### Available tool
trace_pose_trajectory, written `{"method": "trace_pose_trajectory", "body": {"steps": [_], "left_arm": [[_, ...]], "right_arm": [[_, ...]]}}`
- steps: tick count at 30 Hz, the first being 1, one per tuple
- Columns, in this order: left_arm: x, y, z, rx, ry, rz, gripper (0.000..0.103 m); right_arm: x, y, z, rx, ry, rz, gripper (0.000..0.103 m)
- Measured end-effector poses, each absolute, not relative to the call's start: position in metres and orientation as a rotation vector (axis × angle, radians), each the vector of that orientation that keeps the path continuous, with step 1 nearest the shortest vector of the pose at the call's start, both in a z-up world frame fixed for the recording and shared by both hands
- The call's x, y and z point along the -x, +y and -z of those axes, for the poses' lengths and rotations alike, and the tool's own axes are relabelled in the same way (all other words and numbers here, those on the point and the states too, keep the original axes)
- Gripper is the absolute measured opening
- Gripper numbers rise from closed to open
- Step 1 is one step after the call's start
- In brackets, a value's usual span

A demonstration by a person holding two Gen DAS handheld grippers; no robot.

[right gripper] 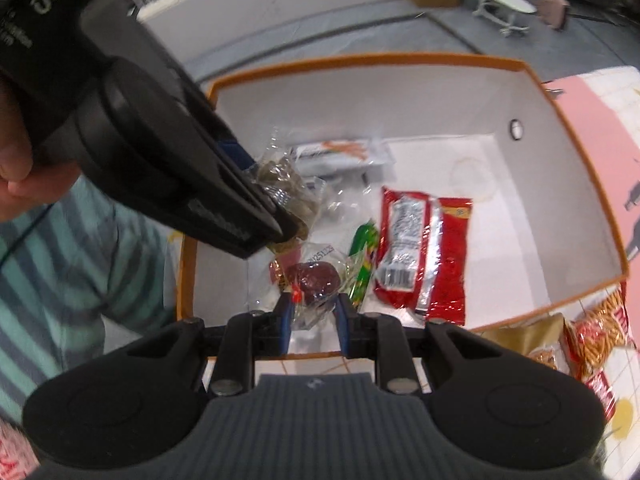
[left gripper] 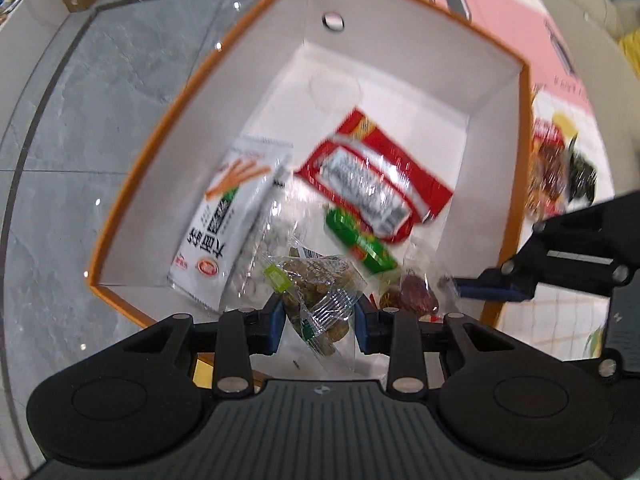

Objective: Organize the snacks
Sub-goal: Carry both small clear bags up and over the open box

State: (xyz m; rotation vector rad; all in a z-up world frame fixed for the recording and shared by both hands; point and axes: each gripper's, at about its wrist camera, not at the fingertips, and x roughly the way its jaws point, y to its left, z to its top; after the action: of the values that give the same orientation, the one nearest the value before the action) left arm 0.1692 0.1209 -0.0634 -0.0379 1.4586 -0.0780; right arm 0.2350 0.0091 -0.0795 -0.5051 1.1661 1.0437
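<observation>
Blurred all round, labels unreadable. Left gripper (left gripper: 318,314) pinching clear nut pack (left gripper: 320,292); right gripper (right gripper: 314,316) pinching red date pack (right gripper: 316,280), over box (left gripper: 132,200).

Left gripper (left gripper: 318,312) angled down, 2 blue fingers (left gripper: 276,320) pinched on clear packet. Right gripper (right gripper: 314,316) alongside, just to right, angled down, fingers (right gripper: 286,320) pinched on clear wrapper. Bare hand (right gripper: 16,152) grips left handle.

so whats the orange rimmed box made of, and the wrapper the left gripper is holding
Orange-rimmed box: looks like stiff matte white cardboard, with flat creased walls and a punched hole. Wrapper in the left gripper: thin, clear, glossy plastic film, crinkled and glinting, with brown snacks visible through it.
</observation>
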Motion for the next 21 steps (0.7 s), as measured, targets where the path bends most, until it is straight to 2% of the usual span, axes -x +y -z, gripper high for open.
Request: {"method": "trace_pose_trajectory", "body": {"steps": [5,21], "left_arm": [[-0.171,0.114,0.078,-0.031,1.526,0.071,0.039],[-0.178,0.099,0.091,-0.134,1.574,0.081,0.04]], "right_arm": [[-0.229,0.017,0.087,0.549,1.182,-1.073,0.019],[-0.222,0.021,0.089,0.586,1.183,-1.093,0.021]]}}
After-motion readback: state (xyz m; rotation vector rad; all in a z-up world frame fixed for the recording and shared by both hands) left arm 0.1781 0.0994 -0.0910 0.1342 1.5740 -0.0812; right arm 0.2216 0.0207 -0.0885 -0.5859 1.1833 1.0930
